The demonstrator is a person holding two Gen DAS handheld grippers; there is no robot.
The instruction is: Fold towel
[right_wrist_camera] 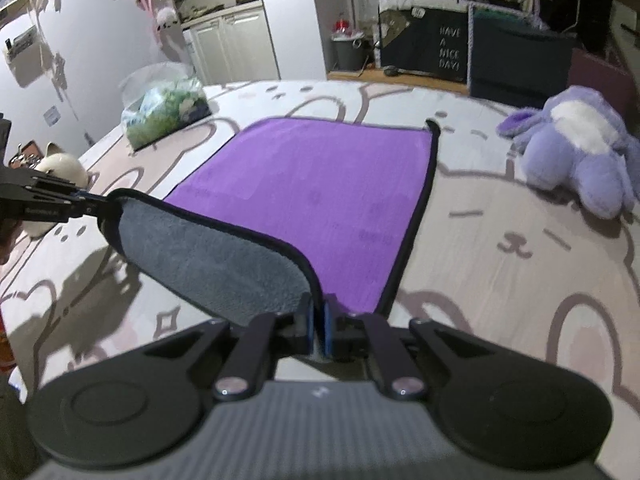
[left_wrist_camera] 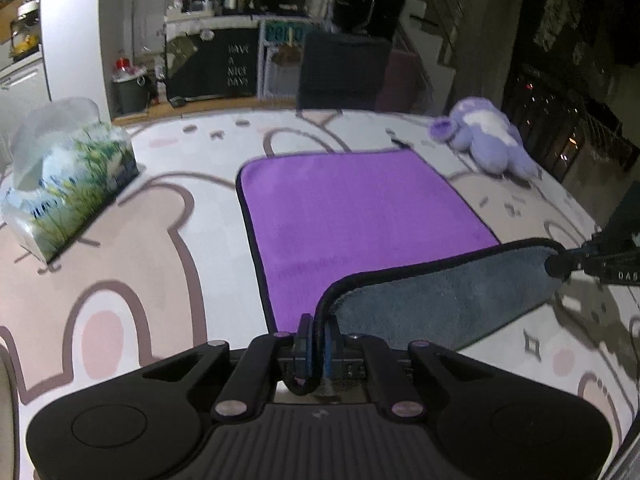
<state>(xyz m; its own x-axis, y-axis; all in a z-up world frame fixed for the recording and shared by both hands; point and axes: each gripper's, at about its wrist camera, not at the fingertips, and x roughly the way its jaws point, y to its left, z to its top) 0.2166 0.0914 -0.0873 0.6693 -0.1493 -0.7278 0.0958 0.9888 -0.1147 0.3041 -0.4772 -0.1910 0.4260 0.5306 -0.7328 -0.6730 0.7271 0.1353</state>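
Both hand-held grippers, left (left_wrist_camera: 316,344) and right (right_wrist_camera: 318,328), are clamped on the towel's (left_wrist_camera: 360,208) near corners, grey underside lifted. The purple remainder lies flat on the bench (left_wrist_camera: 132,248), extending toward frame top; neither is nearer.

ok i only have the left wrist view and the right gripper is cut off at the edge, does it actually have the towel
Observer: Yes. The right gripper is shut on the near corner of the towel, with the grey underside lifted.
Operator: is the far right corner lying flat
Observer: No, that far corner curls up a little.
Operator: anything else i'm missing
Observer: A white round thing sits just beyond the left gripper.
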